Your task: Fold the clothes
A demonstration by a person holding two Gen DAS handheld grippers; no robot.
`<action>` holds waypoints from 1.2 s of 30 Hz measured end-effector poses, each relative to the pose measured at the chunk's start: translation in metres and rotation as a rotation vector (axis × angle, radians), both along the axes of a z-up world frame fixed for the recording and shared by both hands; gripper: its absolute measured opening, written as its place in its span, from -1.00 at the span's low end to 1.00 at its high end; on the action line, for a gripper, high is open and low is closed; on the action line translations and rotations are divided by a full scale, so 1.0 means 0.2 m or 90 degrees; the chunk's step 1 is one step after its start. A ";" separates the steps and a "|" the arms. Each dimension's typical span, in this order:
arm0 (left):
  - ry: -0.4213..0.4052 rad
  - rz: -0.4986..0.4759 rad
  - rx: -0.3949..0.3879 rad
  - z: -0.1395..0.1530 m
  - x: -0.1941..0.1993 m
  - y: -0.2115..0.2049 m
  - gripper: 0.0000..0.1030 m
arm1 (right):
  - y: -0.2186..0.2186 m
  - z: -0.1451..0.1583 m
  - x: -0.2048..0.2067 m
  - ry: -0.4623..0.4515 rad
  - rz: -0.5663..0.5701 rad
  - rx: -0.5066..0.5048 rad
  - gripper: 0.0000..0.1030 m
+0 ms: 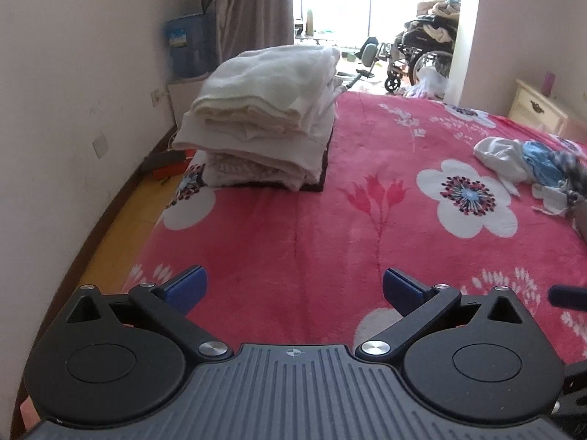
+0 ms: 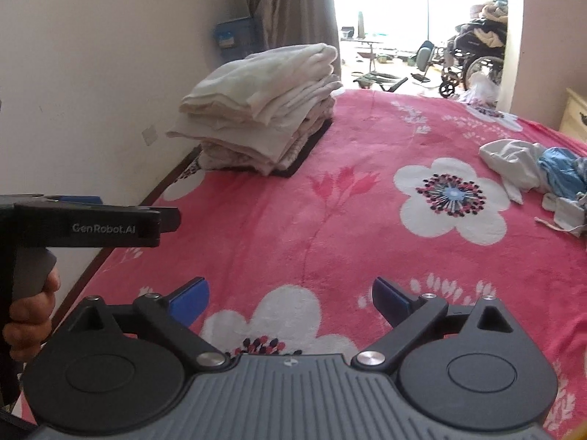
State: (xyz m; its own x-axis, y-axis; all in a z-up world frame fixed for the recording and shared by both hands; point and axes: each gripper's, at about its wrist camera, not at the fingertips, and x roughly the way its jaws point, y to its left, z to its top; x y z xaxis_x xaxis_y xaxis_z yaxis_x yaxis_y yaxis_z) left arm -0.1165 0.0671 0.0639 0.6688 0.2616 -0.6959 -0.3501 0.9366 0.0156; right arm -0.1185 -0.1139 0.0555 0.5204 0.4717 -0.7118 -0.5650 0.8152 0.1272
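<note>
A stack of folded cream and white clothes [image 1: 264, 117] [image 2: 264, 106] sits on a dark mat at the far left of the pink flowered blanket [image 1: 330, 220] [image 2: 293, 227]. A heap of unfolded white, blue and grey clothes [image 1: 532, 165] [image 2: 539, 172] lies at the right. My left gripper [image 1: 293, 289] hovers over bare blanket, open, nothing between its blue pads. My right gripper [image 2: 290, 300] is open too, also over bare blanket. In the right wrist view the left gripper's body [image 2: 84, 223] shows at the left, held by a hand [image 2: 33, 315].
A white wall runs along the bed's left side with a strip of floor [image 1: 121, 227] below. A cream nightstand [image 1: 539, 110] stands at the right. Beyond the bed's far edge are a wheelchair [image 1: 425, 58] [image 2: 473, 58] piled with things, a curtain and a bright window.
</note>
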 end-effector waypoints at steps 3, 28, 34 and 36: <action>0.000 0.001 0.006 0.00 0.00 0.01 1.00 | 0.03 0.01 0.01 -0.002 -0.005 -0.007 0.91; -0.046 0.040 0.029 0.26 -0.13 0.17 1.00 | 0.24 0.23 -0.10 -0.044 0.022 -0.009 0.94; -0.045 0.039 0.032 0.27 -0.14 0.16 1.00 | 0.25 0.23 -0.11 -0.039 0.015 -0.012 0.94; -0.043 0.039 0.030 0.27 -0.14 0.16 1.00 | 0.25 0.23 -0.11 -0.037 0.011 -0.014 0.94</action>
State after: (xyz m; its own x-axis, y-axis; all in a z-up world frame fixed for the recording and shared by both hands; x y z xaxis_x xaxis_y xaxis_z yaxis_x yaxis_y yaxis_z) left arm -0.1438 0.0997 0.1169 0.6956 0.3348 -0.6357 -0.4084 0.9122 0.0334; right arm -0.1405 -0.0636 0.1023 0.5532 0.4657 -0.6907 -0.5850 0.8075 0.0759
